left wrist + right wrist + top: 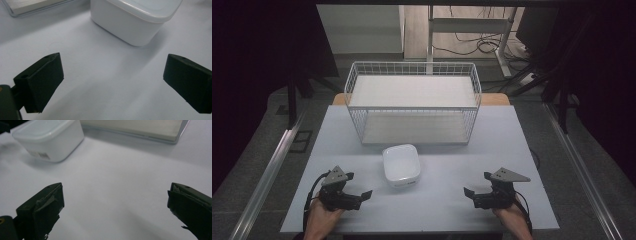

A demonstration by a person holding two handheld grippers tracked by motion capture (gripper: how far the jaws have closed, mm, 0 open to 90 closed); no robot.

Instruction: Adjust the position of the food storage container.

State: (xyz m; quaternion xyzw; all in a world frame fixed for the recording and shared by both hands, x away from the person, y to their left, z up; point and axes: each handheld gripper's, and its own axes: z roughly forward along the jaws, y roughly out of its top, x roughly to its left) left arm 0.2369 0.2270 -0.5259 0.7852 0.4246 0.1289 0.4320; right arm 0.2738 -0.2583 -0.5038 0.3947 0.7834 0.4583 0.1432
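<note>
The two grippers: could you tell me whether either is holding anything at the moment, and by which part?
Nothing is held. The left gripper and right gripper both stand open over bare table, apart from the white container.

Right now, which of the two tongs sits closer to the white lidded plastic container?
The left tongs, open on the table beside the white lidded plastic container; the right tongs, also open, sit noticeably farther away.

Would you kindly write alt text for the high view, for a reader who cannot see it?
A white lidded container sits on a pale table just in front of a white wire basket. Near the front edge, a person's hands hold the left gripper and the right gripper, both open and pointing inward.
</note>
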